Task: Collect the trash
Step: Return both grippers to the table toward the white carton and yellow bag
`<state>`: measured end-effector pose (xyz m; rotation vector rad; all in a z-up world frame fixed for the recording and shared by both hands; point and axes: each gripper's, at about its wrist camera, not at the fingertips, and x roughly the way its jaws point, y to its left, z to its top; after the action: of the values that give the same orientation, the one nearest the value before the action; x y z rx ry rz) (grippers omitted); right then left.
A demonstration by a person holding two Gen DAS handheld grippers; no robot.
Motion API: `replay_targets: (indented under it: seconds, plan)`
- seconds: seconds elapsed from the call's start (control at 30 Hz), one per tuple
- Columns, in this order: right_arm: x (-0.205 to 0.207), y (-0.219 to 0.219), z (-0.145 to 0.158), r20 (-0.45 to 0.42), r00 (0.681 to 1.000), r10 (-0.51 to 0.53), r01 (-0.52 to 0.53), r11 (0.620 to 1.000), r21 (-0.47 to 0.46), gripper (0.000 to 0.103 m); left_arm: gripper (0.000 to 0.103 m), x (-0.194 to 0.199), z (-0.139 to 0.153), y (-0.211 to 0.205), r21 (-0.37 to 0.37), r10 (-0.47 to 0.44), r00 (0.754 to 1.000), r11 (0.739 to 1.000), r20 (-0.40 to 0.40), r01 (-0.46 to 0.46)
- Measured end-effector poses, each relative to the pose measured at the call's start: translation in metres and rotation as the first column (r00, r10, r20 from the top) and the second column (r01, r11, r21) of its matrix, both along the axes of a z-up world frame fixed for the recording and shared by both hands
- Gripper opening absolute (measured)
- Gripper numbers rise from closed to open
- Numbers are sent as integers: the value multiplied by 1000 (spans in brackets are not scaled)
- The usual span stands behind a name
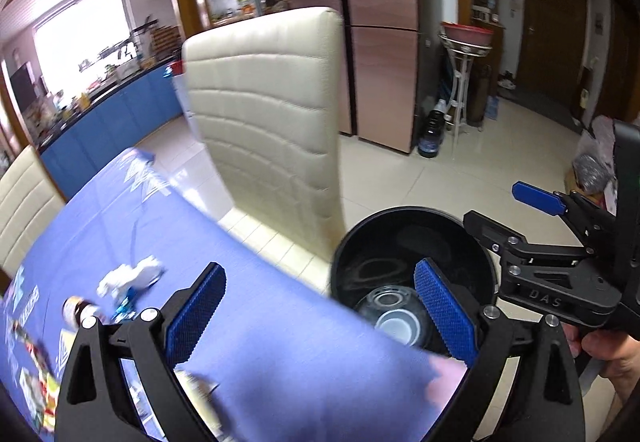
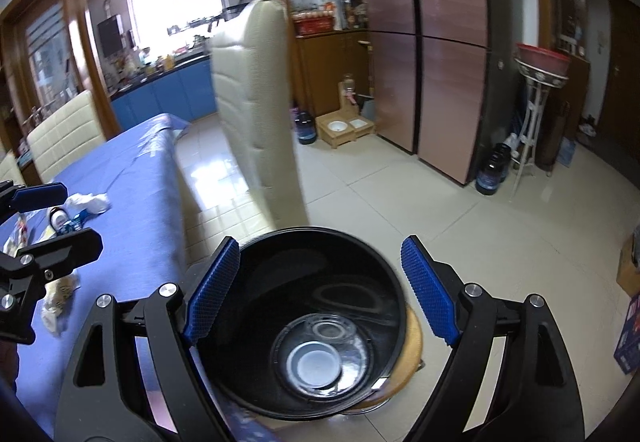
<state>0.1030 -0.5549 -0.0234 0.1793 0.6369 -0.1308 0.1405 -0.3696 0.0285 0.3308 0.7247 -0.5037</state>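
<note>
A black round bin (image 2: 304,322) stands on a wooden stool beside the blue-clothed table (image 2: 132,201); a clear plastic container (image 2: 320,354) lies in its bottom. My right gripper (image 2: 320,290) is open and empty right above the bin. My left gripper (image 1: 320,314) is open and empty over the table's edge, with the bin (image 1: 408,274) just past it. Trash lies on the table: a crumpled white tissue (image 1: 132,276), a small brown bottle (image 1: 78,312), blue wrappers (image 1: 124,308) and coloured packets (image 1: 36,374). The tissue (image 2: 90,201) also shows in the right wrist view.
A cream chair (image 1: 268,121) stands at the table's side, close behind the bin; another cream chair (image 2: 64,133) is at the far side. A refrigerator (image 2: 432,41), a white stand with a red basin (image 2: 540,81), dark jugs (image 2: 492,169) and tiled floor lie beyond.
</note>
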Motion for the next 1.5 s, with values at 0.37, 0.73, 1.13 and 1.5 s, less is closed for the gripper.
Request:
replay_targets:
  seconds: [0.37,0.73,1.13,1.5]
  plan:
    - [7,87,9,7,983,183,-182,982,-44,83,93,-12,-1,84,-10,141,990,990,19,-141]
    - [13,164,10,-16,945,327,-328,942,-72,84,93,-21,-8,169,-2,326,945,945,25,-326]
    - [16,227,-1,-70,901,427,-432,898,-83,92,93,-42,-32,254,5,505,863,863,-12,-505]
    - [19,261,-17,-129,873,470,-483,868,-112,93,93,-52,-62,302,-2,582,807,811,-103,-585]
